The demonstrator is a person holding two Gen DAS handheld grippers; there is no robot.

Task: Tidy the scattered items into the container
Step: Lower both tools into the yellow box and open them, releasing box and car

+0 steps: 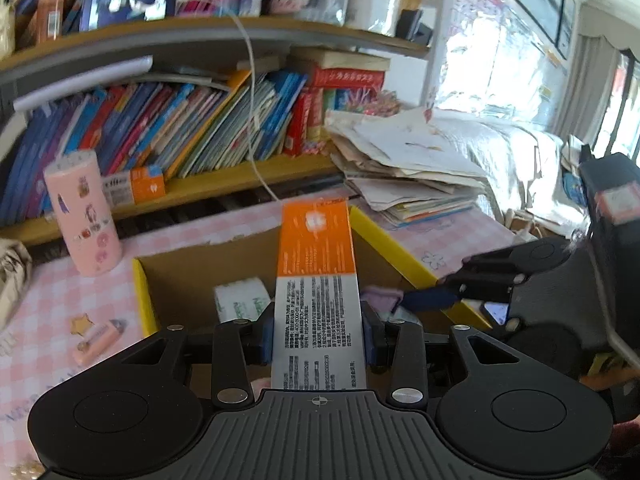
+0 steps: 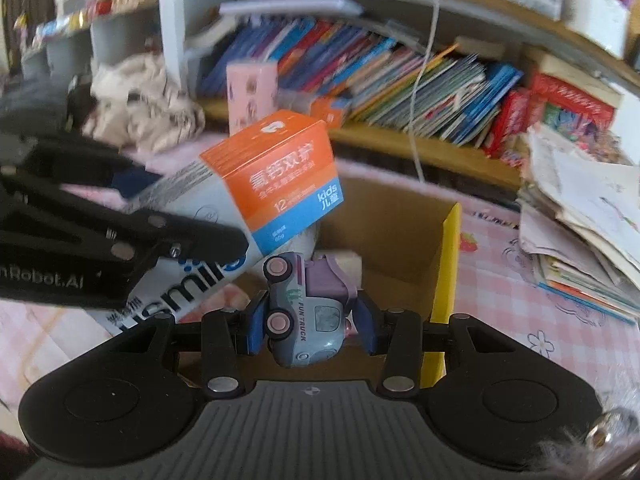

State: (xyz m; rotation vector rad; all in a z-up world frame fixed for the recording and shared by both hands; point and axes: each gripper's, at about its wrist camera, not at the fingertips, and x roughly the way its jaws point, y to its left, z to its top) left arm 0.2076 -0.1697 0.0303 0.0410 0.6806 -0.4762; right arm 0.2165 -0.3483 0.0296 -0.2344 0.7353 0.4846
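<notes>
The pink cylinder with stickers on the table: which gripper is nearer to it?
Left. The pink cylinder stands left of the left gripper; the right gripper is on the box's far side.

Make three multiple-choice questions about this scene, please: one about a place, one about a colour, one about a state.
1. Where is the white packet?
A. inside the cardboard box
B. on the bookshelf
C. on the paper pile

2. What colour is the top part of the carton?
A. green
B. orange
C. black

3. What is the right gripper doing?
A. standing open and empty
B. gripping a toy truck
C. gripping a pink cup

Answers:
1. A: the packet lies on the floor of the cardboard box, between its yellow-edged walls.
2. B: the carton held by the left gripper is orange above and white with print below.
3. B: the toy truck sits clamped between its blue pads.
</notes>
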